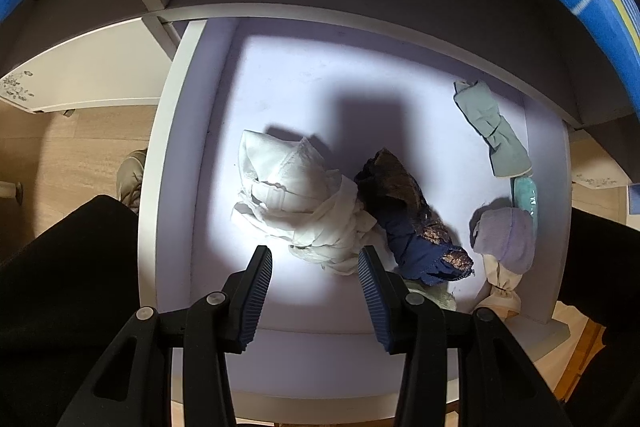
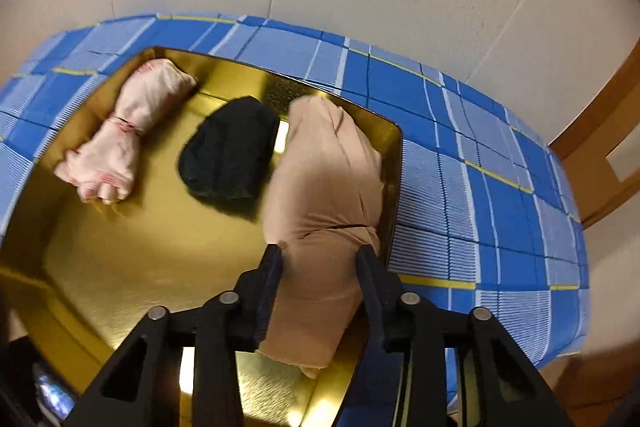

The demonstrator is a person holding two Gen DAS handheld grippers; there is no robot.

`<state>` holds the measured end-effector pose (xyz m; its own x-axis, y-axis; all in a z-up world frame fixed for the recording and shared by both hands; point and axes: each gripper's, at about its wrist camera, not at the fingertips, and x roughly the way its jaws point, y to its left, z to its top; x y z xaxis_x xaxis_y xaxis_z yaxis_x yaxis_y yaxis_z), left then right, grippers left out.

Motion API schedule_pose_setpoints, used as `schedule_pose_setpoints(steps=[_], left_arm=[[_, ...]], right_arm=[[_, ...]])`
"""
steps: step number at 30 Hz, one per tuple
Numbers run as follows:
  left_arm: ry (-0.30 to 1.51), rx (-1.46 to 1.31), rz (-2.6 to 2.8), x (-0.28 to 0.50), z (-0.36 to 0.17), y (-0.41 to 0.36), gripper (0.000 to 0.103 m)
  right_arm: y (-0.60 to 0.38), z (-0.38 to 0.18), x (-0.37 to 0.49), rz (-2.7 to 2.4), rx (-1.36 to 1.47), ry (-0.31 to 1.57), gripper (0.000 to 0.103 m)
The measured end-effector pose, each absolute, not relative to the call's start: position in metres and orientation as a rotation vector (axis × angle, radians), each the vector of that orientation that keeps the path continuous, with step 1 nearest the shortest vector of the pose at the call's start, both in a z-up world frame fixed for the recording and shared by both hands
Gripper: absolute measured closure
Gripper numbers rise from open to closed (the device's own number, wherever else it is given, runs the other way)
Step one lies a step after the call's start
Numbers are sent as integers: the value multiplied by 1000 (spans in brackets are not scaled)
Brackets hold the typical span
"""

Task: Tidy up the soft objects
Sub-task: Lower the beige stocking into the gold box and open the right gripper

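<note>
Our right gripper (image 2: 320, 253) fingers clamp the beige bundle (image 2: 324, 179) over the gold tray (image 2: 120, 259), while our left gripper (image 1: 316, 263) fingers hang apart, empty, above the drawer (image 1: 288, 75).

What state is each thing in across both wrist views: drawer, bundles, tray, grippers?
drawer: pulled open
white bundle: loose, lying in drawer
navy bundle: crumpled beside the white one
green bundle: rolled, near drawer's right wall
left gripper: open, empty
gold tray: on checked cloth
beige bundle: tied, between gripper pads
right gripper: shut on beige bundle
</note>
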<state>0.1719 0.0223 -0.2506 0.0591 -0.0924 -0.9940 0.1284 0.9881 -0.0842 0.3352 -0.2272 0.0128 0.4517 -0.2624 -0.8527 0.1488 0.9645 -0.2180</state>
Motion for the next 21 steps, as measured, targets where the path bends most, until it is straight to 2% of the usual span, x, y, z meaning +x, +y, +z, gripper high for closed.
schedule_pose_setpoints(steps=[9, 11, 13, 21], left_arm=[[1489, 44, -172, 171, -248, 19, 58], [1489, 43, -171, 172, -249, 19, 58], [1488, 48, -168, 172, -249, 19, 58], [1485, 70, -167, 171, -250, 14, 58]], right_arm=[[-235, 8, 360, -287, -156, 1039, 64], [-235, 7, 362, -273, -171, 1031, 62], [-235, 5, 364, -255, -176, 1043, 51], [-250, 23, 329, -164, -2, 962, 47]])
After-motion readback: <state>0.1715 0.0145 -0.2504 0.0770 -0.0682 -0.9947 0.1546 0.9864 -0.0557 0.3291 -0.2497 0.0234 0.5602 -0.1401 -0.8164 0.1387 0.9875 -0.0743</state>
